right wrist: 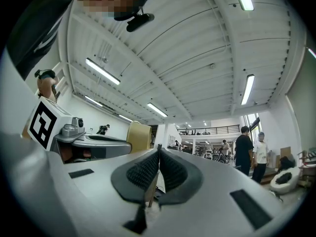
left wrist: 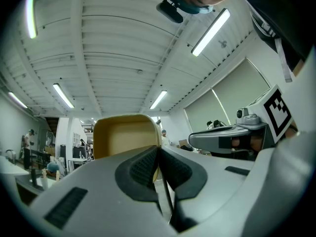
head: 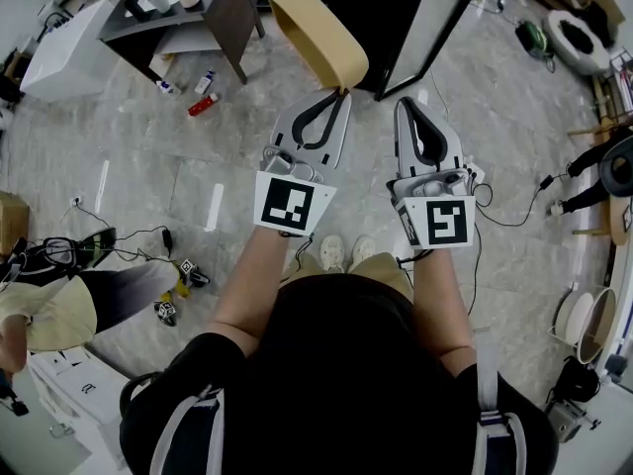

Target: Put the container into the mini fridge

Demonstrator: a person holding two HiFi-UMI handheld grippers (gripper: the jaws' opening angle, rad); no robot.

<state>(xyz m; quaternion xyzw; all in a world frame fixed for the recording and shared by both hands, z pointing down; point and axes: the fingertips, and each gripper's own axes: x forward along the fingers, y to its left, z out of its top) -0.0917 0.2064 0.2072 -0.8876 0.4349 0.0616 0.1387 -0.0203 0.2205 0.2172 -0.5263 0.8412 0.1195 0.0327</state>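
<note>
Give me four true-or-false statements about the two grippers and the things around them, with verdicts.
1. The left gripper grips the tan container by its rim. True.
2. The right gripper holds a bottle. False: its jaws are together with nothing between them.
3. The container rests on the floor. False: the gripper holds it up off the floor.
4. A small red object lies on the floor. True.

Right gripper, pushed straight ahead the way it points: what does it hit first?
Probably the black fridge's open glass door, just beyond the shut right gripper. Depth is unclear, since its own view shows open room ahead.
</note>
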